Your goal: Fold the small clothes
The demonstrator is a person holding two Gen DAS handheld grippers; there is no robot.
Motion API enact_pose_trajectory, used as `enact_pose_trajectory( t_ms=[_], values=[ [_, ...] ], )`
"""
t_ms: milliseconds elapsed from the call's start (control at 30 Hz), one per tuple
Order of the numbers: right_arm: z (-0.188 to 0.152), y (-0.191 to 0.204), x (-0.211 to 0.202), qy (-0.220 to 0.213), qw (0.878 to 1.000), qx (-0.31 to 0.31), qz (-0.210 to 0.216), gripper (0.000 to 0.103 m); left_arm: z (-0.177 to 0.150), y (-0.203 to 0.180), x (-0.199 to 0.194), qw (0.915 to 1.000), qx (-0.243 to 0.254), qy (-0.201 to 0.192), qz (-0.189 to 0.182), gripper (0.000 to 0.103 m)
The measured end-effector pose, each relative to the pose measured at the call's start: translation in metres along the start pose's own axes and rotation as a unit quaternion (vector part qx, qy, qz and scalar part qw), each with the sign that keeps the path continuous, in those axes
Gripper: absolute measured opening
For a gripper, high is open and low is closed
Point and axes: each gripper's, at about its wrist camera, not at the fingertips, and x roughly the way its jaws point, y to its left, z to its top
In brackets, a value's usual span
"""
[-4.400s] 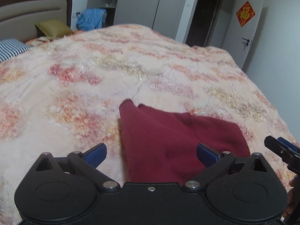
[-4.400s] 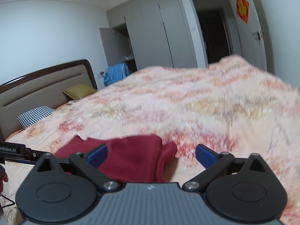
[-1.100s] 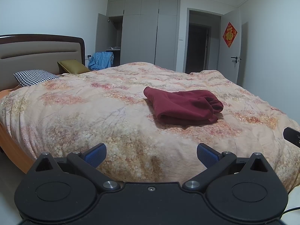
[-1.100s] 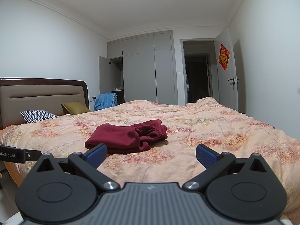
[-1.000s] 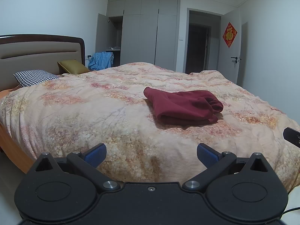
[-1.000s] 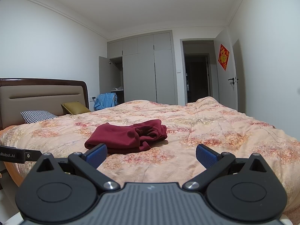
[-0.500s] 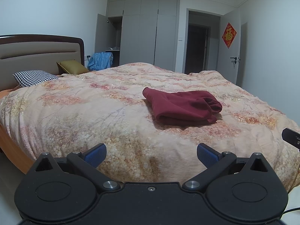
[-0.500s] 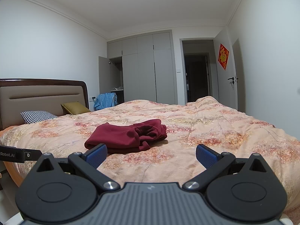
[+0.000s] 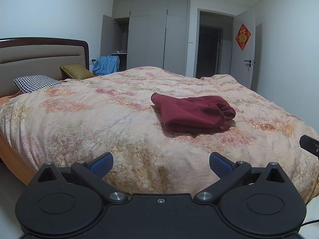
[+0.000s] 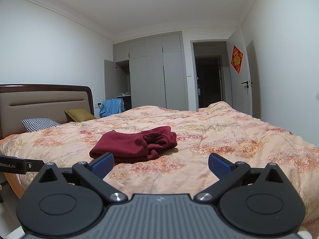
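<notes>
A dark red garment (image 9: 192, 112) lies folded in a small bundle on the floral quilt of the bed (image 9: 99, 119). It also shows in the right wrist view (image 10: 137, 145). My left gripper (image 9: 161, 163) is open and empty, held back from the bed's near edge, well short of the garment. My right gripper (image 10: 161, 163) is open and empty, also back from the bed, with the garment ahead and to the left of its middle. Neither gripper touches the cloth.
A houndstooth pillow (image 9: 36, 83) and an olive cushion (image 9: 76, 71) lie by the headboard (image 9: 39, 52). Blue cloth (image 9: 106, 65) hangs near the open wardrobe (image 9: 149, 35). A doorway (image 9: 209, 51) stands at the far right. The other gripper's tip (image 9: 309, 145) shows at the right edge.
Since 4.4 s ago both grippers have pulled back from the garment, which now lies folded. Over the last second almost nothing moved.
</notes>
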Motion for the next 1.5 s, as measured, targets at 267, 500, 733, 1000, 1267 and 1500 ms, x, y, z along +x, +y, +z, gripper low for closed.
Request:
enact_pose_trajectory(
  t_ms=[267,500,733,1000,1267,1500],
  values=[
    [-0.0007,0.0013,0.0010,0.001,1.000,0.001,-0.001,0.103,0.0000,-0.0013,0.0000,1.0000,0.001,0.000,0.000,0.102],
    [-0.0009,0.0018,0.0012,0.001,1.000,0.002,-0.002,0.103,0.0001,-0.0015,0.0001,1.0000,0.001,0.000,-0.001,0.102],
    [-0.0005,0.0015,0.0011,0.001,1.000,0.002,-0.002,0.103,-0.0007,-0.0028,-0.0002,1.0000,0.002,0.000,-0.001,0.102],
    [-0.0005,0.0014,0.0011,0.001,1.000,0.002,-0.002,0.103,-0.0004,-0.0027,0.0000,1.0000,0.003,0.000,-0.002,0.102],
    [-0.0010,0.0018,0.0010,0.001,1.000,0.003,-0.002,0.103,-0.0026,-0.0060,0.0005,0.9999,0.005,0.004,-0.009,0.102],
    [-0.0015,0.0026,0.0011,0.002,1.000,0.003,-0.002,0.103,-0.0011,-0.0039,0.0019,0.9998,0.004,0.019,-0.004,0.102]
  ],
)
